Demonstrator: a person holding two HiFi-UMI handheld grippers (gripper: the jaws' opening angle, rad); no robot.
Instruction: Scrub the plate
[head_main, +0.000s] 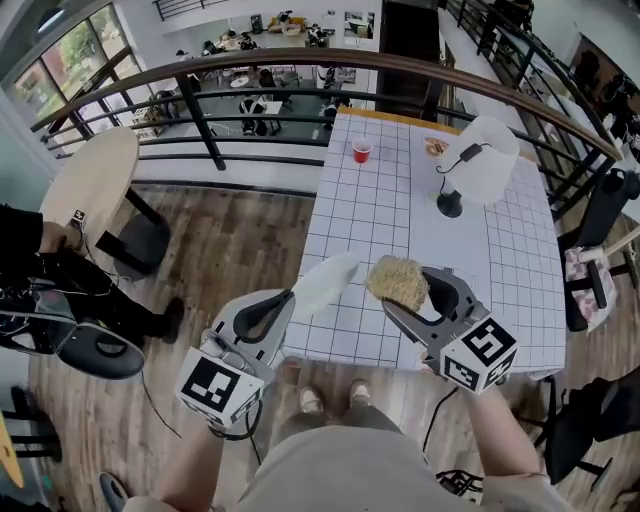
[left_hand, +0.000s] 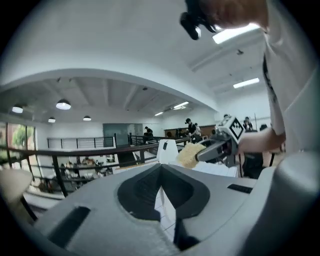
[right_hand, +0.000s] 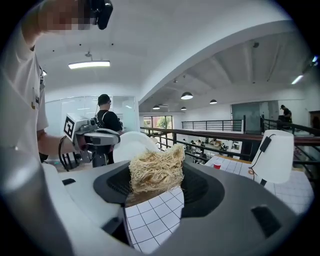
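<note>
Plate (head_main: 325, 285) left of scrubber (head_main: 398, 282), over table's (head_main: 380, 230) near edge — cup (head_main: 362, 150) and lamp (head_main: 485, 160) farther back

White gridded table (head_main: 400, 230): red cup (head_main: 362, 150) near far edge, white lamp (head_main: 495, 160) toward right.

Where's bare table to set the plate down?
Most of the gridded table is bare: the whole middle and near half, from below the red cup to the near edge, where the held plate overhangs. Far right is crowded: lamp and a small item beside it.
</note>
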